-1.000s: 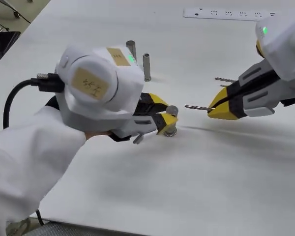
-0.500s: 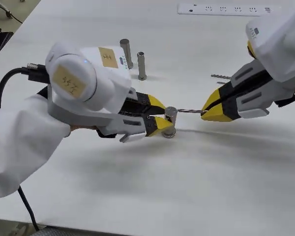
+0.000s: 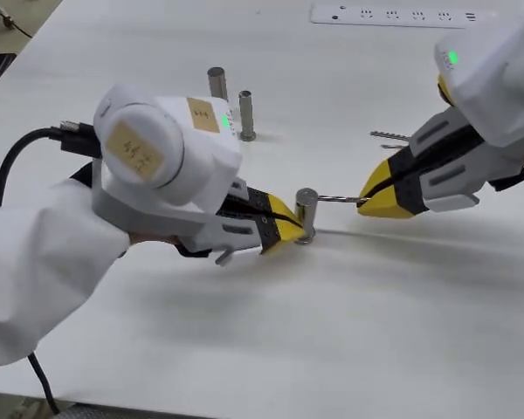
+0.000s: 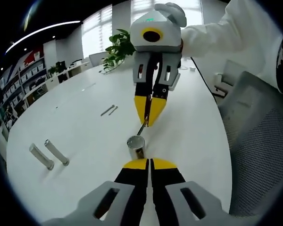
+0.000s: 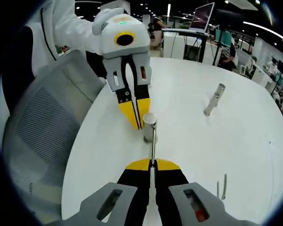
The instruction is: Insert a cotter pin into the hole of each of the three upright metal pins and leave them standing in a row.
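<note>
While left gripper [image 3: 285,231] lies low, jaws closed beside metal pin [image 3: 306,209], right gripper [image 3: 367,199] — level — pinches cotter pin [image 3: 336,198].

Bright, even light; soft shadows on the table [image 3: 349,332] (fisheye edges bend).

The white table [image 3: 375,332] carries three upright pins [image 3: 245,115], loose cotter pins [image 3: 389,135] and a power strip [image 3: 393,15].

Three metal pins [image 3: 306,209], seemingly three cotter pins [image 3: 336,198], two tools [image 3: 367,199], one power strip [image 3: 402,15].
</note>
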`<state>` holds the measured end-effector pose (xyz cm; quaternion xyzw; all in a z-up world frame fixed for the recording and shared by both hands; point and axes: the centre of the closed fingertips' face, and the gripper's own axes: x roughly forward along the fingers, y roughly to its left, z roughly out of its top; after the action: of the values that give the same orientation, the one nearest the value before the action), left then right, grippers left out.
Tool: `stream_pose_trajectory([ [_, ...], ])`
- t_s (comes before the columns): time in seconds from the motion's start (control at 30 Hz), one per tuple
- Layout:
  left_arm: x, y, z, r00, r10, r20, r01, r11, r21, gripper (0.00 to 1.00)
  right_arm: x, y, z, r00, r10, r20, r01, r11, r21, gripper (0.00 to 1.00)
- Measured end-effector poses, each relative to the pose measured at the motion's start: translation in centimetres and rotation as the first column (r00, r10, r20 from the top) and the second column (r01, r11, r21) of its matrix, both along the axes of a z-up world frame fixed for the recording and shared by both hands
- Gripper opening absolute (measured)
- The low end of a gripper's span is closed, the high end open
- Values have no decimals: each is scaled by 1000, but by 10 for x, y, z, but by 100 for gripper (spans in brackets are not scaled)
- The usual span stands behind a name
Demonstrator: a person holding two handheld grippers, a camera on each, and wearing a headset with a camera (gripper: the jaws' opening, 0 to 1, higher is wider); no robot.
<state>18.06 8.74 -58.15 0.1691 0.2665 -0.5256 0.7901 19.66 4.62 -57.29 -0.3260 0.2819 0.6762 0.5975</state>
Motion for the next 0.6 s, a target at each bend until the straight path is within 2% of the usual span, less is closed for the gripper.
stream_pose_trajectory([
  [0.17, -2, 4, 0, 999, 22, -23, -23, 1000, -12, 4, -2, 0, 1, 1000, 9, -1, -9, 1000, 3, 0],
  [0.27, 0, 9, 0, 999, 47, -27, -47, 999, -9, 8, -1, 1, 1, 1000, 8, 9, -8, 1000, 3, 0],
  [0.3, 2, 10, 0, 998, 55, -22, -56, 998, -4, 12, 0, 1, 2, 1000, 5, 8, -5, 1000, 3, 0],
  [0.33, 7, 12, 3, 997, 75, 3, -75, 997, -7, 16, 1, 1, 2, 1000, 2, 7, -2, 1000, 5, 0],
  [0.37, 8, 12, 4, 997, 78, -1, -78, 997, -9, 19, 1, 1, 2, 1000, -1, 7, 1, 1000, 5, 0],
  [0.47, 18, 10, 14, 995, 102, 13, -101, 994, -52, 18, 2, 1, 2, 1000, -8, 5, 8, 1000, 6, 0],
  [0.6, 23, 3, 18, 996, 82, 16, -81, 995, -63, 20, 2, 0, 2, 1000, -9, 8, 9, 1000, 6, 0],
])
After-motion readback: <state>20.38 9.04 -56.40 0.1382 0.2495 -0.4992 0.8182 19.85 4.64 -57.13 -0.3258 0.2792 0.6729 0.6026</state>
